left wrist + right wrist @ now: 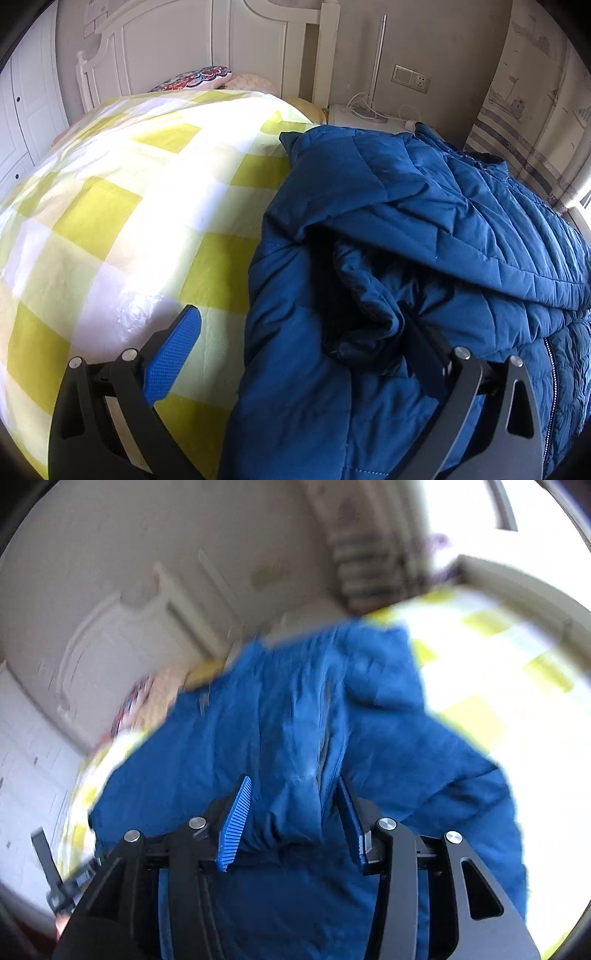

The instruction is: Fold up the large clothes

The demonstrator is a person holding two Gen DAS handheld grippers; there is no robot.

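**Blue jacket on the checked bed, a gripper at each side**

A blue quilted jacket (424, 229) lies on a bed with a yellow-and-white checked cover (110, 206). Left of the jacket the cover lies bare; behind it are a patterned pillow (201, 78) and a white headboard (207, 40).

The left gripper (299, 332) stands wide apart: its left finger over the cover just beside the jacket, its right finger sunk among the jacket's folds, the pads not pressing on the cloth. Right of the jacket are a small white table (364, 116) and a curtain (524, 110).

In the blurred right wrist view, the right gripper (293, 805) has a bunched fold of jacket (295, 709) between its pads; whether they pinch it I cannot tell.
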